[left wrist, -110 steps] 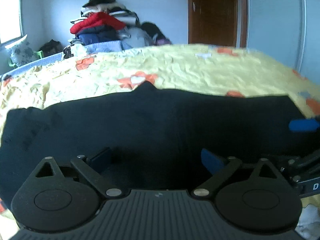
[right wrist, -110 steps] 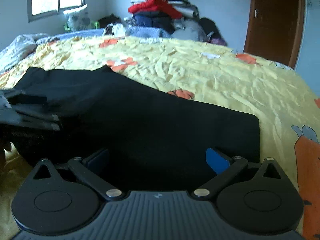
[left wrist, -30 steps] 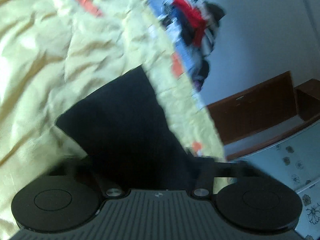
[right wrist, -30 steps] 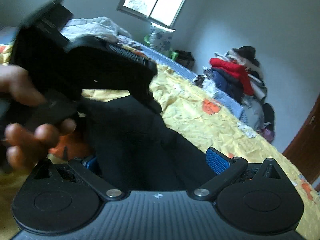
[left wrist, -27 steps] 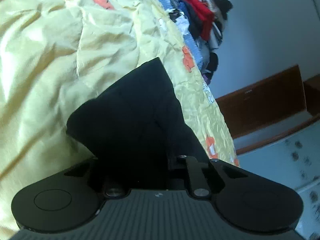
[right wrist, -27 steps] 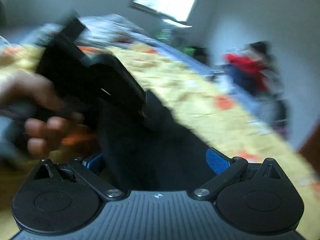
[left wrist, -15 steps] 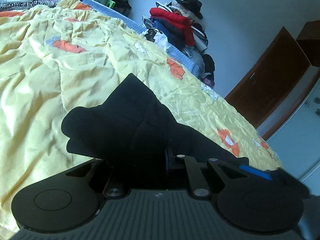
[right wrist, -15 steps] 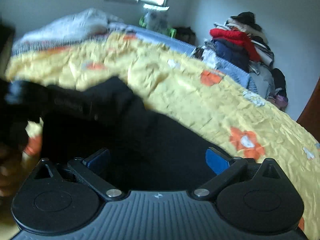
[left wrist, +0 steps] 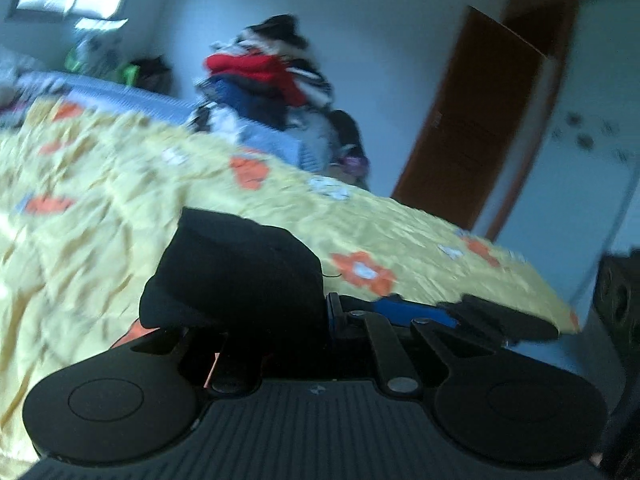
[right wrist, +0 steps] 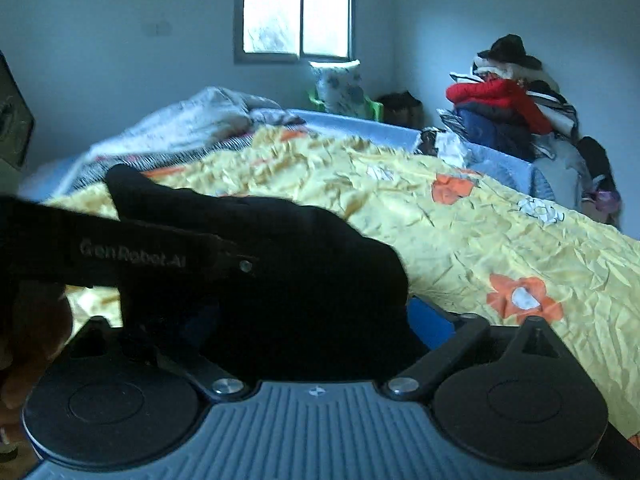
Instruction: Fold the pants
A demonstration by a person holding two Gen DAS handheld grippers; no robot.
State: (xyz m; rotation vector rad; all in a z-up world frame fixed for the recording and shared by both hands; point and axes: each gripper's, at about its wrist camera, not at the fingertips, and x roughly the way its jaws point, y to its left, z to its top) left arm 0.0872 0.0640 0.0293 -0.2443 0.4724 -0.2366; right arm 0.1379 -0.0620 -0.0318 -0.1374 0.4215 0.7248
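The black pants are bunched in a folded bundle over the yellow flowered bedspread. My left gripper is shut on the pants, which drape over its left finger. In the right wrist view the pants fill the space between my right gripper's fingers; my right gripper is open, its blue right pad beside the cloth. The left gripper's body crosses that view at the left, with a hand under it.
A pile of clothes with a red jacket sits beyond the bed's far side. A window and a rumpled blanket are at the back. A brown door stands to the right of the bed.
The pants were flat on the bed; my left gripper closed on them and both grippers swung round, carrying the cloth into a bundle. The right gripper stayed open.
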